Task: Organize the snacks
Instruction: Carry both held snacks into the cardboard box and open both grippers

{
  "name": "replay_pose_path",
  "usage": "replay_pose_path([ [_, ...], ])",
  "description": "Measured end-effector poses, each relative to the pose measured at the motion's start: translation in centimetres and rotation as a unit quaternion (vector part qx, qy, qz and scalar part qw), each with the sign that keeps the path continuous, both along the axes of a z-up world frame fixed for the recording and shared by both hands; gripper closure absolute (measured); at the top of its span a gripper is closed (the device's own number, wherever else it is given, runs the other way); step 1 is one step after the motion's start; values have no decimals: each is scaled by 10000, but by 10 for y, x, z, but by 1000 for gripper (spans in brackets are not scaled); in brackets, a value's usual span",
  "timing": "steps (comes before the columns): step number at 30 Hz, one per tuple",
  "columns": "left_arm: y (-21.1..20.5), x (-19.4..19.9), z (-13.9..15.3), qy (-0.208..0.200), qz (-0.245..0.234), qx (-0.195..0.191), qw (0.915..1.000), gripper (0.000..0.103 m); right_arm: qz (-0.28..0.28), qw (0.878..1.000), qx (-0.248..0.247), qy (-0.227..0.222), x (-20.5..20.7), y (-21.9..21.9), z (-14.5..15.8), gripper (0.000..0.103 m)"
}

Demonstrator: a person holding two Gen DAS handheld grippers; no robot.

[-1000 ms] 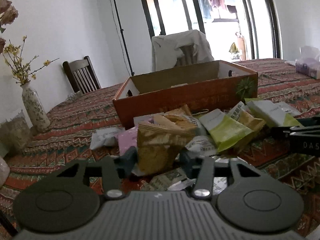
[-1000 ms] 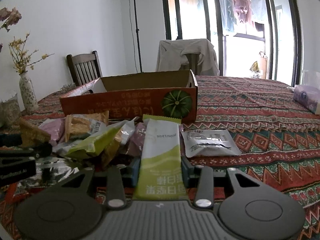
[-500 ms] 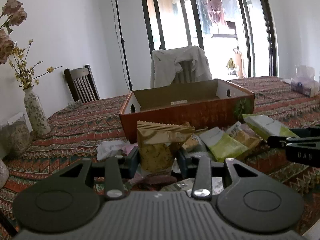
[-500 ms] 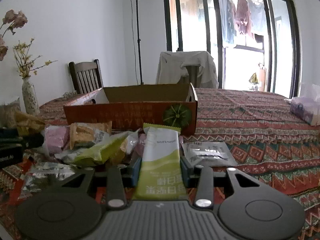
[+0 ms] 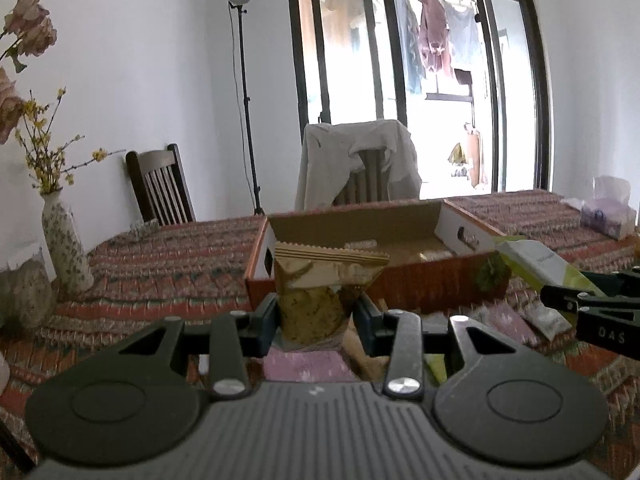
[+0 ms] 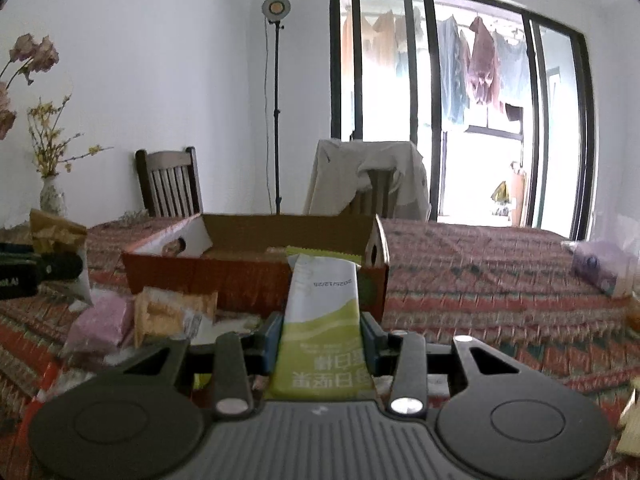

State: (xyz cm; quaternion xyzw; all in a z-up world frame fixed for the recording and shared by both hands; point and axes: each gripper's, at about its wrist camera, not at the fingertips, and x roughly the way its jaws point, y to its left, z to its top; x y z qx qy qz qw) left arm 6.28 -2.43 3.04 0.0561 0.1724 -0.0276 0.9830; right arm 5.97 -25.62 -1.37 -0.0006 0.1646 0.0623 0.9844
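Left gripper [image 5: 317,322] clamped on a gold snack packet [image 5: 320,292], held upright; its lower end is hidden behind the gripper body. Right gripper [image 6: 320,336] clamped on a green-and-white snack packet [image 6: 322,332], print upside down to the camera, bottom edge cut off by the gripper body.

Both packets are lifted in front of the orange cardboard box [image 5: 420,280], which sits at 12 o'clock from each gripper on the patterned table [image 6: 500,280]. The held packets block much of the box's front wall. Some packets lie inside the box, too small and blurred to tell what they are.

In the left wrist view the right gripper enters at 3 o'clock, partly cut off by the frame edge, with the green-and-white packet sticking out of it. In the right wrist view the left gripper [image 6: 24,272] shows at 9 o'clock, mostly out of frame, gold packet above it.

Loose snack pile [image 6: 160,316] on the table below the grippers, at 9 to 10 o'clock in the right wrist view: pink packet [image 6: 100,320], orange packet [image 6: 172,314], rest hidden or blurred. Vase [image 5: 66,248] at 9 o'clock, tissue pack [image 5: 608,216] at 2 o'clock, edge-distorted.
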Motion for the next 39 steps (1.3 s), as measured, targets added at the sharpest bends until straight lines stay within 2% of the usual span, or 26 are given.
replay_pose_path([
  [11, -1, 51, 29, -144, -67, -121, 9998, 63, -24, 9994, -65, -342, 55, 7, 35, 64],
  [21, 0, 113, 37, -83, -1, -190, 9998, 63, -86, 9996, -32, -283, 123, 20, 50, 64],
  [31, 2, 180, 30, 89, 181, -359, 9992, 63, -359, 9992, 103, -125, 183, 25, 36, 64],
  [36, 6, 201, 13, 153, 318, -480, 9982, 63, -335, 9994, 19, -46, 191, 24, 20, 64],
  [39, 7, 211, 2, 312, 319, -400, 9982, 63, -342, 9994, 39, 47, 196, 25, 15, 64],
])
